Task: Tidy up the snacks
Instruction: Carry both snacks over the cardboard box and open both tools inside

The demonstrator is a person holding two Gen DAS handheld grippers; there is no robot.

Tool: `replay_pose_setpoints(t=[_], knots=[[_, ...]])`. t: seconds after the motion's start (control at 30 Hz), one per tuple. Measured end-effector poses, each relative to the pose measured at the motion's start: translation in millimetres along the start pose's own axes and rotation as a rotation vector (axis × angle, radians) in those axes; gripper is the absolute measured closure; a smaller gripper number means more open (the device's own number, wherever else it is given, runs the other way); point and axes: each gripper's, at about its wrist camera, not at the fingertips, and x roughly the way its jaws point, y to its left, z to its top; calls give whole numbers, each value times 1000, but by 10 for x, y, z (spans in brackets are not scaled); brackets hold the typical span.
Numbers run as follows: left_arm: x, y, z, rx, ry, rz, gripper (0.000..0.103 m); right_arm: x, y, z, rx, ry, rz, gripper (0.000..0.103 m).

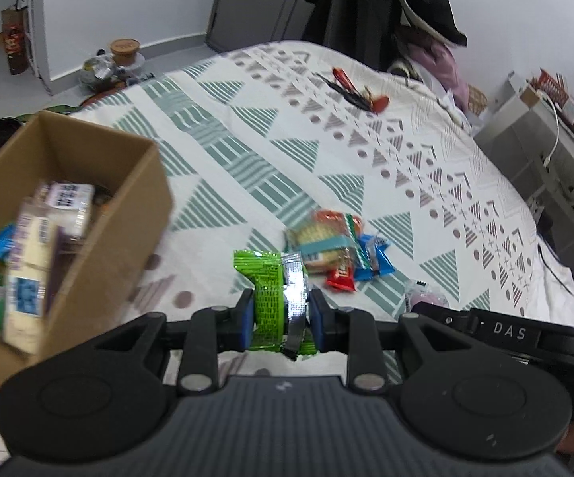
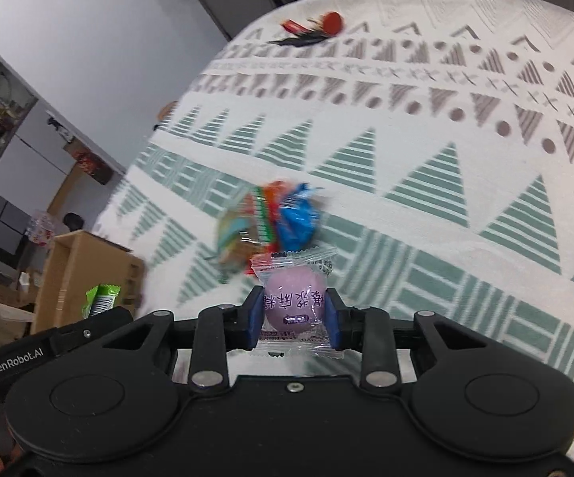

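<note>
Now my left gripper [image 1: 281, 314] pinches a crumpled green packet [image 1: 265, 282]. My right gripper [image 2: 294, 314] clamps a round pink sweet [image 2: 292, 302] in clear wrap. Loose snacks [image 1: 336, 252] lie ahead on the bed [image 1: 406, 159], beside the cardboard box [image 1: 127, 214].

Open patterned bedspread [image 1: 426, 206] fills the centre and right of the left wrist view, offering broad passage. A cardboard box [image 1: 127, 214] walls off the lower left, its top open but crowded with packets. A loose snack pile [image 1: 334, 250] sits mid-frame, just ahead; red and black wrappers [image 1: 356, 91] lie far off, upper centre.
</note>
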Motion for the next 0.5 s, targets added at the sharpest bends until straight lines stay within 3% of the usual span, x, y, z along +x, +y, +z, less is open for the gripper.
replay_pose_setpoints(t=[0.5], knots=[[-633,670,156,-77,-77,32,76,-222,865,-40,-52,-62,61,72]])
